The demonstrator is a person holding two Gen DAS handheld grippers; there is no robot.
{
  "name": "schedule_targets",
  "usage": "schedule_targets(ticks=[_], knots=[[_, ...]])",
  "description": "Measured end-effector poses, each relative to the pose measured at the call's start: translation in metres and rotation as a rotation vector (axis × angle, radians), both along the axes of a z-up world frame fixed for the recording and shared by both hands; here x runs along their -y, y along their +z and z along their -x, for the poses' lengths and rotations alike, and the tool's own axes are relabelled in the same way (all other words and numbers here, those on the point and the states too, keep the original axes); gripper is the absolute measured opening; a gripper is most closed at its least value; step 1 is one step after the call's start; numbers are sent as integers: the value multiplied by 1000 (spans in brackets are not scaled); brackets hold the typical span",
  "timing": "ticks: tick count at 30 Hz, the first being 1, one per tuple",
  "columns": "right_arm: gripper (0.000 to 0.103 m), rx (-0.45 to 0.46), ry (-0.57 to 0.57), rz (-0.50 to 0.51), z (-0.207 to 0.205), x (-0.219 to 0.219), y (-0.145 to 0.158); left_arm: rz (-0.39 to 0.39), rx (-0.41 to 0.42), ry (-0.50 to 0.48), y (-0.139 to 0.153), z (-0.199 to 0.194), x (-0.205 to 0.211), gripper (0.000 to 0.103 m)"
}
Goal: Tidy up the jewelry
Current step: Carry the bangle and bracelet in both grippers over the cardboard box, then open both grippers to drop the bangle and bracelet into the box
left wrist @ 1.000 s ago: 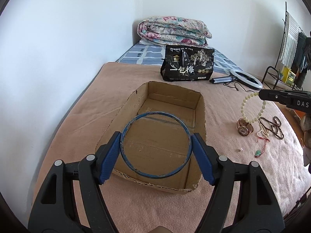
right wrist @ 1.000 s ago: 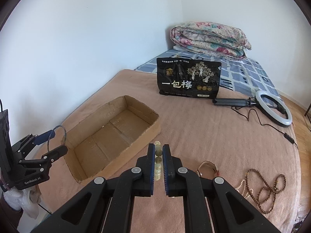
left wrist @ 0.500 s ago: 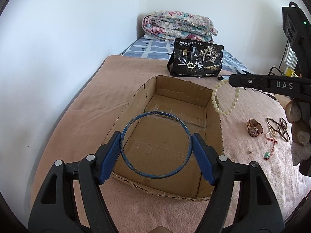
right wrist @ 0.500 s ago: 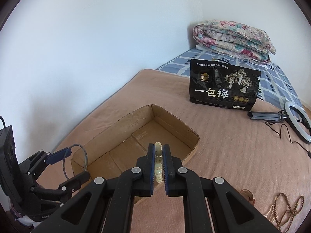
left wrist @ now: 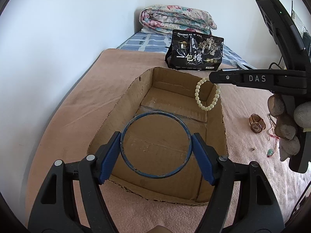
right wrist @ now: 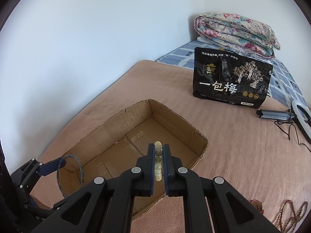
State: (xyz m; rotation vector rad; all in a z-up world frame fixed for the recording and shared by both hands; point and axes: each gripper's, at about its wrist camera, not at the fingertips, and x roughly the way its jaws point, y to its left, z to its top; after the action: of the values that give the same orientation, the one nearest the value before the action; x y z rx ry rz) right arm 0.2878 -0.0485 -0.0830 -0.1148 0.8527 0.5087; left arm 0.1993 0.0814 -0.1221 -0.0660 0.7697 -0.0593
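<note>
My left gripper (left wrist: 156, 145) is shut on a thin blue bangle (left wrist: 134, 120), held above the near end of an open cardboard box (left wrist: 124, 97) on the bed. It also shows in the right wrist view (right wrist: 52, 167) with the bangle (right wrist: 80, 171). My right gripper (right wrist: 159, 151) is shut on a pale bead bracelet (right wrist: 157, 151). In the left wrist view the bracelet (left wrist: 198, 97) hangs from the right gripper (left wrist: 210, 77) above the box's far right corner. The box (right wrist: 175, 114) looks empty.
A gold watch (left wrist: 256, 123), a dark bead necklace (right wrist: 287, 211) and a green pendant on red cord (left wrist: 270, 151) lie on the pink blanket right of the box. A black snack bag (left wrist: 194, 53), a folded quilt (left wrist: 175, 21) and a ring light (right wrist: 303, 114) are behind.
My right gripper has carried the bead bracelet left, from beside the box to over its far right corner. My left gripper holds the bangle over the box as before.
</note>
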Motion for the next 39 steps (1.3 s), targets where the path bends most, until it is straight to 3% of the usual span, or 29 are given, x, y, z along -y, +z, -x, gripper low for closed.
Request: schedule_targets(ticks=[4,6,8,12,15,27,39], knots=[[6,-7,7,-3,1,-1,-1,16,-9,-7,-2,-1,0,74],[11,-10,11,-4,0,-2,-1,17,-14,-5,-2,-2,0,75],[34,1,6,-3,2,-2,1,17,-18,-4,-2,-2,0,77],[44,15,4,-3,6,-3,5,22,-17,0,-1,0,0,81],[62,42,-8,8,10,-4,10,23,-20,1,-1,0,-1,81],[71,81,-20,18,27,2,29,27,9,-4,15,18,2,81],[96,148,-90,46,54,37,48,24,50,-22,35,34,20,81]])
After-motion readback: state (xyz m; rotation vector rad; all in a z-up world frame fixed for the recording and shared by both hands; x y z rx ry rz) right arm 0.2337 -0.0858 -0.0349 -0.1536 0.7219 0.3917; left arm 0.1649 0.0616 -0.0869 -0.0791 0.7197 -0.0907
